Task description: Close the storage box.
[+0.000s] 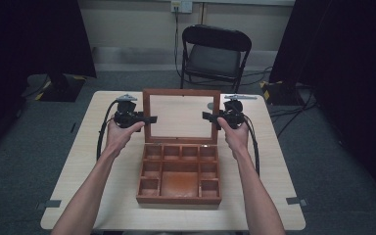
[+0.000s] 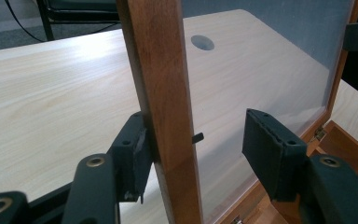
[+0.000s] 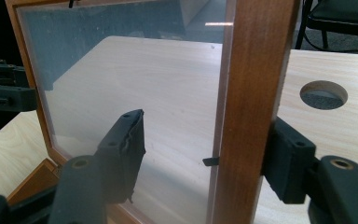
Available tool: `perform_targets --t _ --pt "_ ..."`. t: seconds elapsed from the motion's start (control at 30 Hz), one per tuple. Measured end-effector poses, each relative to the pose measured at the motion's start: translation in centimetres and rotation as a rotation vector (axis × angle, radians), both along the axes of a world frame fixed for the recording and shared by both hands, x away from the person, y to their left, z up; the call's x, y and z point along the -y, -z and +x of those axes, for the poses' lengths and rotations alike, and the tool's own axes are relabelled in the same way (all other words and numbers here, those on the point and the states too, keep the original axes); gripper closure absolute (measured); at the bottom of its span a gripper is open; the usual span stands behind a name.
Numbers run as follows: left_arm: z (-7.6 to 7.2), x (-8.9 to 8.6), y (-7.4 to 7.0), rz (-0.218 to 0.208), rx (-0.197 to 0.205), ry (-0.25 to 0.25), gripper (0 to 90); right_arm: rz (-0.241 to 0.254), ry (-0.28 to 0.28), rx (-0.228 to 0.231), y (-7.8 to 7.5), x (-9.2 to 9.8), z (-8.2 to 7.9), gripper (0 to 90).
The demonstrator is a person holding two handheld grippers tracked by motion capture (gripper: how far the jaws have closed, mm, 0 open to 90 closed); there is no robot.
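Open wooden box (image 1: 178, 176) nearest, glass lid (image 1: 181, 116) upright, left gripper (image 1: 149, 119) and right gripper (image 1: 206, 116) straddling its side rails, each with one pad touching, jaws spread, not pinching.

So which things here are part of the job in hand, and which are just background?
In the job:
- wooden box, open, compartments bare
- its glass lid, standing upright
- left gripper, jaws astride the lid's left frame edge
- right gripper, jaws astride the right frame edge

Just around:
- table
- folding chair
- floor cables
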State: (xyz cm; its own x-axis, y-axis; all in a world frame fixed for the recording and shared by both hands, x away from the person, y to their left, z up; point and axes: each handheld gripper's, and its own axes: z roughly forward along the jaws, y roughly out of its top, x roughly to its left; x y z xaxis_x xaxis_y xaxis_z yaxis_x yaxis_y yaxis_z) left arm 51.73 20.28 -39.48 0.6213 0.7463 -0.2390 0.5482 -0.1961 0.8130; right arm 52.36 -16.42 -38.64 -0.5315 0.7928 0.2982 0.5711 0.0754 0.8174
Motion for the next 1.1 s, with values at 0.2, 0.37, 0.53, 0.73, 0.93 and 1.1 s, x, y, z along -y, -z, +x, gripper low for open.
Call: perform_targets --t 0.2,0.37,0.53,0.73,0.93,1.1 --pt "-0.4 -0.1 -0.6 -0.007 0.014 0.007 43.3 -0.007 -0.007 0.003 -0.5 0.1 -0.4 39.8" --pt "-0.8 -0.2 -1.0 -0.009 0.029 0.016 43.3 -0.014 -0.01 0.011 -0.9 0.1 -0.9 39.5" --pt "-1.5 -0.3 -1.7 -0.018 0.051 0.025 43.0 -0.056 -0.017 0.018 -1.3 -0.2 -1.5 38.1" --pt "-2.3 -0.4 -2.0 -0.022 0.07 0.037 44.4 -0.067 -0.021 0.03 -1.5 -0.2 -2.3 38.7" --pt "-3.1 -0.7 -2.1 -0.033 0.092 0.056 45.6 -0.038 -0.027 0.042 -1.6 0.0 -3.2 39.3" --pt "-3.7 -0.9 -2.2 -0.033 0.107 0.073 46.8 -0.006 -0.041 0.053 -1.5 0.5 -3.9 41.7"
